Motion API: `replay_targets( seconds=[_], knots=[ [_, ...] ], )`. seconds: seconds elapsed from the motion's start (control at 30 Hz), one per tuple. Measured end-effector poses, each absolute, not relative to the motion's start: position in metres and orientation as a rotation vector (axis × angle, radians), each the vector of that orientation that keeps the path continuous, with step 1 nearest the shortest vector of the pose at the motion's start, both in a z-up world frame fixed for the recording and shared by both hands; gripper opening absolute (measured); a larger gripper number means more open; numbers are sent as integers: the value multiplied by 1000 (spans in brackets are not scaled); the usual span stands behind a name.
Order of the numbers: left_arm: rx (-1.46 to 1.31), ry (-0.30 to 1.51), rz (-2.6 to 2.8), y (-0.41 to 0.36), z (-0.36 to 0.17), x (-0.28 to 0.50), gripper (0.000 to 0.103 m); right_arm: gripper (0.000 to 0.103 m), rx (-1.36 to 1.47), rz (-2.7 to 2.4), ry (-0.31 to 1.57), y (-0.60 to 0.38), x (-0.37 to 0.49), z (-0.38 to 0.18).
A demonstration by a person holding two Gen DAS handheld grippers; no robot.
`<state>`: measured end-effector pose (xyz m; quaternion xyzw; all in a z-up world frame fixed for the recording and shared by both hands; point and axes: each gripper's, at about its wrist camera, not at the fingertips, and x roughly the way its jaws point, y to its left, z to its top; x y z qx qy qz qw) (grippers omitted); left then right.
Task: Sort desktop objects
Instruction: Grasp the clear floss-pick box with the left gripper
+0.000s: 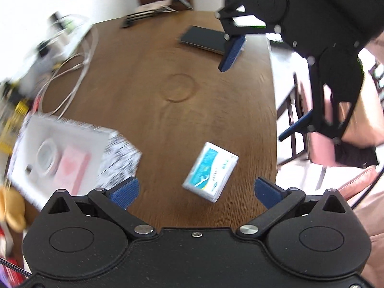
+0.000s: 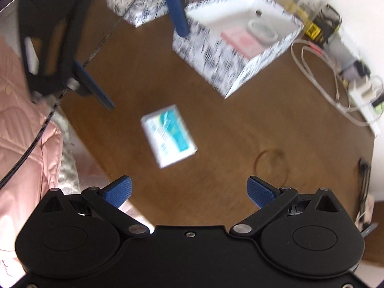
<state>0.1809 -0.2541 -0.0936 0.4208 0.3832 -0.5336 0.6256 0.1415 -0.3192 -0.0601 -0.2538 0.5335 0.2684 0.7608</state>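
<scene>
Left gripper (image 1: 195, 190) fingers spread wide, empty, with the floss-pick box (image 1: 210, 171) lying between them on the table (image 1: 153, 76). Right gripper (image 2: 189, 192) fingers likewise wide, touching nothing, box just ahead.

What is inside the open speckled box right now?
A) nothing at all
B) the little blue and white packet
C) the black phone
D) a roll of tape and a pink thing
D: a roll of tape and a pink thing lie in the speckled box; the blue and white packet lies out on the table.
</scene>
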Motion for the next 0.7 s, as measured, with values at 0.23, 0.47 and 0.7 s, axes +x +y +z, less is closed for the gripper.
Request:
replay_targets(
  seconds=[0.23,0.47,0.7],
  knots=[
    [1118,886,-1303,-277,-167,170,101,103,-539,564,1191,-317,116,-79],
    [1189,888,-1358,-292,-199,178,90,103,-510,583,1202,-316,109,-91],
    [1259,906,-1426,-294,-207,177,79,103,-498,605,1203,-319,115,-98]
  ],
)
